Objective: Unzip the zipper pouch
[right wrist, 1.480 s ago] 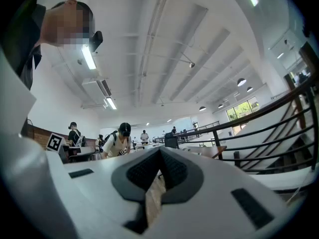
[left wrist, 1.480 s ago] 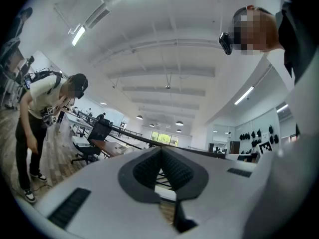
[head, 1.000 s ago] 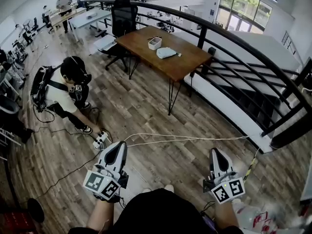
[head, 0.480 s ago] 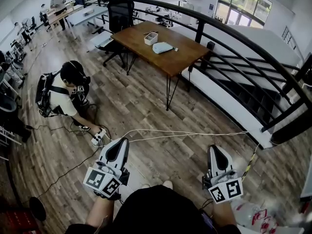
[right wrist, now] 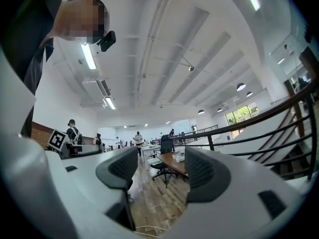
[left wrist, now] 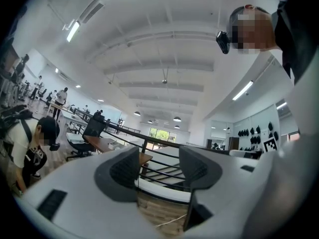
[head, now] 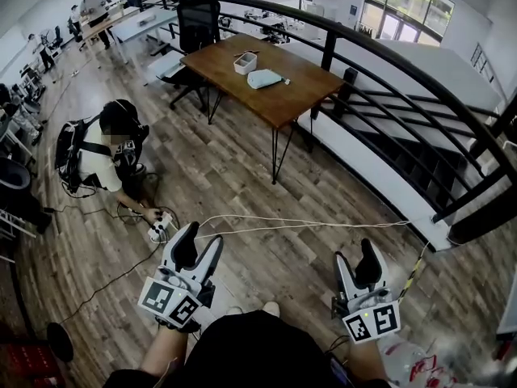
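The pale blue zipper pouch lies on a brown wooden table far ahead, beside a small white box. Both grippers hang low near my body, well short of the table. My left gripper points forward over the plank floor, and its jaws are opening with nothing between them. My right gripper does the same, its jaws spreading wide and empty. In the left gripper view the left gripper frames only railing and floor. In the right gripper view the right gripper frames the distant table.
A person crouches on the floor at the left, handling a cable. A white cable runs across the planks ahead of me. A black railing curves along the right. A black office chair stands behind the table. A plastic bag lies at lower right.
Both grippers' jaws, shut in the earlier frames, now stand apart. The table and pouch have slid slightly left in the head view. The crouched person has shifted a little.
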The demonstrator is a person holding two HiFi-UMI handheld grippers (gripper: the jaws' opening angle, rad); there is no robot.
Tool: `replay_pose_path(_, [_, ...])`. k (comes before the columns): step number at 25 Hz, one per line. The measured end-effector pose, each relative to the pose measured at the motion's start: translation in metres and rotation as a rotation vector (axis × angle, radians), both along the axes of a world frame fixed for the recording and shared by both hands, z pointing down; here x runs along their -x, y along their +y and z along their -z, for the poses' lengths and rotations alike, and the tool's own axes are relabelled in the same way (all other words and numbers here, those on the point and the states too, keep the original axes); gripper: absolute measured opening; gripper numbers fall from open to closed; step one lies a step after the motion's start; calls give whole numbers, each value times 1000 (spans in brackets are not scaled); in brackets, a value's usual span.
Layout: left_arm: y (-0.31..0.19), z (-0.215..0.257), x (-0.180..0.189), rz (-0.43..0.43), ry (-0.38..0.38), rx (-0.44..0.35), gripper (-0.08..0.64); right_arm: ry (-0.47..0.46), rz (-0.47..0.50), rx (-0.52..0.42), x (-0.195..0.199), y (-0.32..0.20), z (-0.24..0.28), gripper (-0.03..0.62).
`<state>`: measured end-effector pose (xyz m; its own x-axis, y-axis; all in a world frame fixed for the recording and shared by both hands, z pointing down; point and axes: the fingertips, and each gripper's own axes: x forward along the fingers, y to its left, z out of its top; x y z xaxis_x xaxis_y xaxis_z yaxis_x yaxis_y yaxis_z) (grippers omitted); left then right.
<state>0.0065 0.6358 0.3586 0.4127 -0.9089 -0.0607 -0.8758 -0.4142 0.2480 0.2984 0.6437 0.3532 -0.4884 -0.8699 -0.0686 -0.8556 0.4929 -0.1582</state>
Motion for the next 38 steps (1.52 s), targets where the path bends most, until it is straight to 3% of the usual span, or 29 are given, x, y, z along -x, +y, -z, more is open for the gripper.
replay_pose_path(7, [0,-2,-27,-8,-24,5,270,-19,54,2,-14,-7,-2,276])
replay_pose_path(13, [-14,-11,-24,-6,-32,33,273,-39,73,38,-9,-31,-12,276])
replay_pose_path(24, [-128,-13,23,-31,3,-4,273,-8,2,35,21,-127,-5,282])
replay_pose_path(34, [-212,-13,97,-8,13,9,273,27,34,34,96,-210,5,262])
replay_pose_path(38, [-227,-15,123,4,15,14,273,120,34,8,124,-234,4,248])
